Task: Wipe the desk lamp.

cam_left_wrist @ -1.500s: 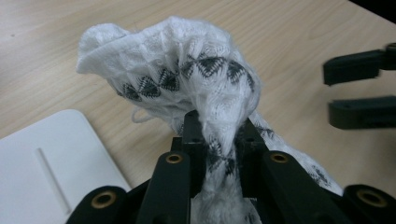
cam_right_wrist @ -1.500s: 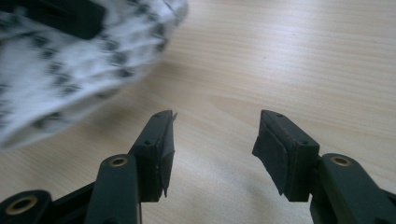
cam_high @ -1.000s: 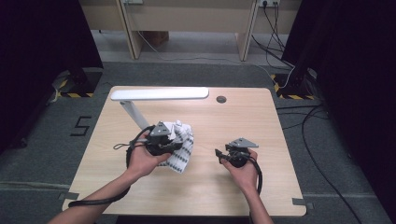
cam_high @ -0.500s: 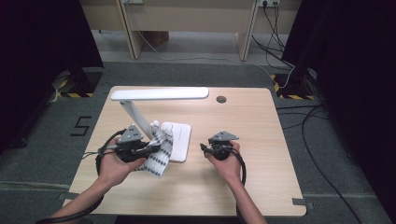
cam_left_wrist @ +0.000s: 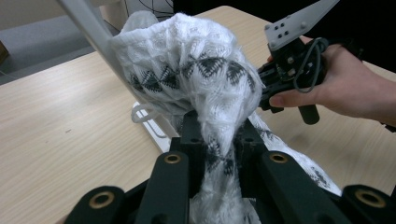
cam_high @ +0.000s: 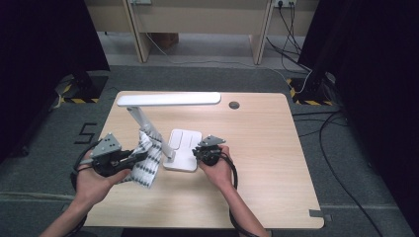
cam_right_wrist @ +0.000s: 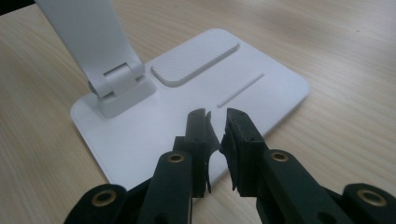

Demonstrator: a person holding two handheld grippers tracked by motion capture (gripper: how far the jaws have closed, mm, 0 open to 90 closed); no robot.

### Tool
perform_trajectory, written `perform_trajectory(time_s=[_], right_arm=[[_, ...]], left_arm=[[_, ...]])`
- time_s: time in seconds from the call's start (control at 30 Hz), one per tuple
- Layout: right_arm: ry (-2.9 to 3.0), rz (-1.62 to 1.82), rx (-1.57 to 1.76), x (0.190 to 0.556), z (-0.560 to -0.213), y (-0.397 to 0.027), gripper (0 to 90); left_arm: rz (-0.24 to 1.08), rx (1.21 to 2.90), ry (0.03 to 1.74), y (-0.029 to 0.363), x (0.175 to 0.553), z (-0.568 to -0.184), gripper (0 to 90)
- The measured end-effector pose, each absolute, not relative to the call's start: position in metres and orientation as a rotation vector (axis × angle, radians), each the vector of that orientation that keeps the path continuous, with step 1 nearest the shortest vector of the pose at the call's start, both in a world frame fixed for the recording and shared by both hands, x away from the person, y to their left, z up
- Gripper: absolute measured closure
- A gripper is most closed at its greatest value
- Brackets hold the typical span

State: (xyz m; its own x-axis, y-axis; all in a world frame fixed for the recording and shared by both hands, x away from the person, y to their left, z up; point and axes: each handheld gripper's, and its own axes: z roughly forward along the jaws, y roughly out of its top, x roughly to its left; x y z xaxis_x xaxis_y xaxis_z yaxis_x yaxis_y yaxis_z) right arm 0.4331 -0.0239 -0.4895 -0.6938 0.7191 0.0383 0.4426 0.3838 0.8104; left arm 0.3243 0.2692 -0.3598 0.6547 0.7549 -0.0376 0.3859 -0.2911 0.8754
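Cloth (cam_high: 146,160), white knit with black zigzag bands, is clamped in my left tongs (cam_high: 132,159) and hangs off the left side of the lamp's slanted arm (cam_high: 143,123), draped down toward the bench (cam_high: 267,148). In the left gripper view the cloth (cam_left_wrist: 196,84) bunches up over the jaw tips and spills down between them, so the two black jaws are pressed in on the fabric with nothing else caught there. The cloth's lower edge lies on the wood just left of the lamp base (cam_high: 183,154).

My right tongs (cam_high: 198,148) sit at the right edge of that white base, held low over it. In the right gripper view the right tongs (cam_right_wrist: 217,122) show only a narrow slit between the jaws; they have just been closing, and nothing is between them. The base (cam_right_wrist: 177,116) lies right under the tips, with its ribbed pad (cam_right_wrist: 194,63) and thin groove beyond, and the hinge foot of the lamp arm (cam_right_wrist: 119,86) to the left.

From the left gripper view I can see my right hand (cam_left_wrist: 345,88) and its gripper just past the cloth, close beside it but not touching it as far as I can tell. The lamp head (cam_high: 168,99) runs level above the bench, well back from both hands.
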Motion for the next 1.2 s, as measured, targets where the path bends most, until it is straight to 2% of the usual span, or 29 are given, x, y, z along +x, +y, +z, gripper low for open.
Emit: perform_trajectory(time_s=[0.53,1.2], right_arm=[[2.365,1.205,1.015,0.439,-0.506,0.0,86.0],[2.367,1.217,1.02,0.441,-0.511,0.007,87.8]], left_arm=[[0.624,1.794,0.949,0.313,0.32,-0.318,77.8],[0.74,1.75,0.967,0.34,0.32,-0.282,77.8]])
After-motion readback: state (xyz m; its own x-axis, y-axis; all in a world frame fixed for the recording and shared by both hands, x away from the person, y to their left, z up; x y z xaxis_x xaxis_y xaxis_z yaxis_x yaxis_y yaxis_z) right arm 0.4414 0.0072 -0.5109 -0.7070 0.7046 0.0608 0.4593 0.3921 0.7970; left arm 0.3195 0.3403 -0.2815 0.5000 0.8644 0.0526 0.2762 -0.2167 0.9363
